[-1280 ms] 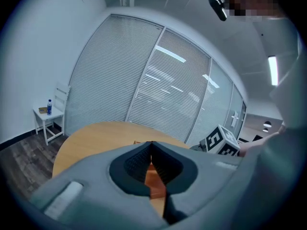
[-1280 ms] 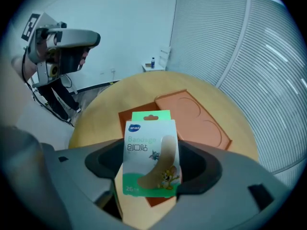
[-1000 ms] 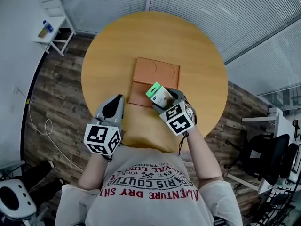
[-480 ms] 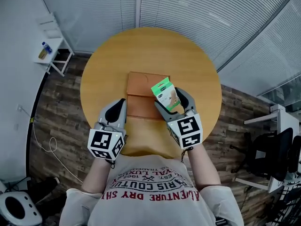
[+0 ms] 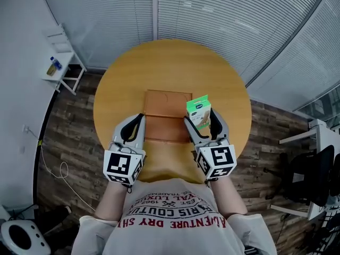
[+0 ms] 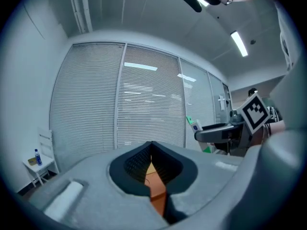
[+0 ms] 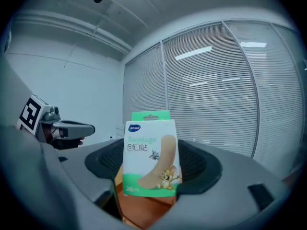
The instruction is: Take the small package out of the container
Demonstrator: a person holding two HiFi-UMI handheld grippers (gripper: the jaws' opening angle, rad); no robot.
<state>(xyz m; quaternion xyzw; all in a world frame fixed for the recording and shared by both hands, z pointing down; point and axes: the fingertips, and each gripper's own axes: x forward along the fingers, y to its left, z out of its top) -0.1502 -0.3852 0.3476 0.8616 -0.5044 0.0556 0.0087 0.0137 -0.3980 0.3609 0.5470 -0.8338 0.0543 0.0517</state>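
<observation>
A flat orange container lies at the middle of the round wooden table. My right gripper is shut on the small green-and-white bandage package, which it holds upright at the container's right edge, lifted above it. In the right gripper view the package stands between the pads of the right gripper, with orange showing below. My left gripper hovers at the container's left edge, shut on nothing. The left gripper's pads meet in its own view. The package also shows there, far right.
A small white side table with a bottle stands on the wood floor at the left. Window blinds run behind the table. A black office chair is at the right, and a white cable lies at the lower left.
My right gripper has carried the package rightward from over the container's front to its right edge, turning it upright. The left gripper has stayed by the left edge.
</observation>
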